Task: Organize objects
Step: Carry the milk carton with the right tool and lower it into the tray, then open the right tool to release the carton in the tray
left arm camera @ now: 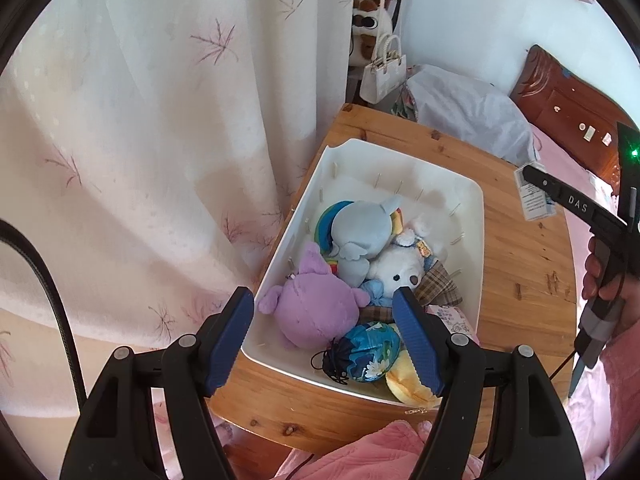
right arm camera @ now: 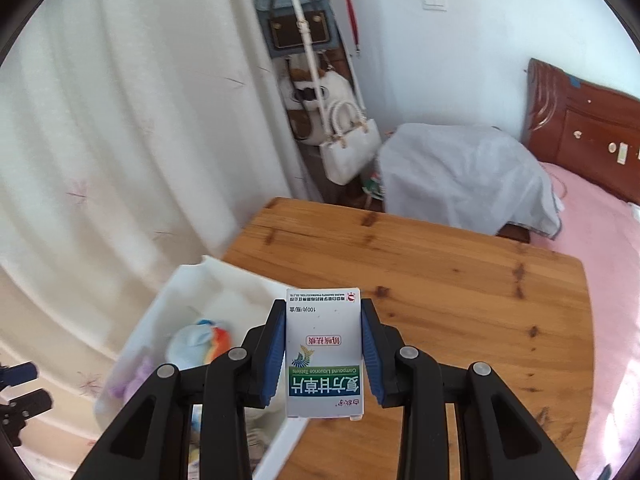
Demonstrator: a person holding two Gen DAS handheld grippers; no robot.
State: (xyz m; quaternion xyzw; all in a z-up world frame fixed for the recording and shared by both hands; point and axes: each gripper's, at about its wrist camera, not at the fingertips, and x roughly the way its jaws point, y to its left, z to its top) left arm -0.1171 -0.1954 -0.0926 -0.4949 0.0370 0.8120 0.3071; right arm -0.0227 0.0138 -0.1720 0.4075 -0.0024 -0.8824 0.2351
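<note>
Right wrist view: a white medicine box [right arm camera: 324, 354] printed with green and blue bands is pinched upright between the blue pads of the right gripper [right arm camera: 323, 354], above the wooden table [right arm camera: 460, 280]. Bare tabletop is seen ahead and to the right, up to its far edge and rounded right corner. At lower left a white bin [right arm camera: 192, 280] is seen blurred, its contents hard to make out.

Left wrist view: the left gripper [left arm camera: 324, 340] is held spread and empty above the near end of the white bin [left arm camera: 472, 216]. A purple plush [left arm camera: 316, 308], a blue plush [left arm camera: 360, 236], a white bear [left arm camera: 400, 272] and a blue patterned pouch [left arm camera: 372, 352] are crowded into the bin's near half; the far half is left open. A yellow item [left arm camera: 404, 384] is partly covered by the right-hand finger. The bin is set close to the table's left edge, beside a curtain [left arm camera: 160, 120]. At the right rim, the other tool and its box are cut off.
</note>
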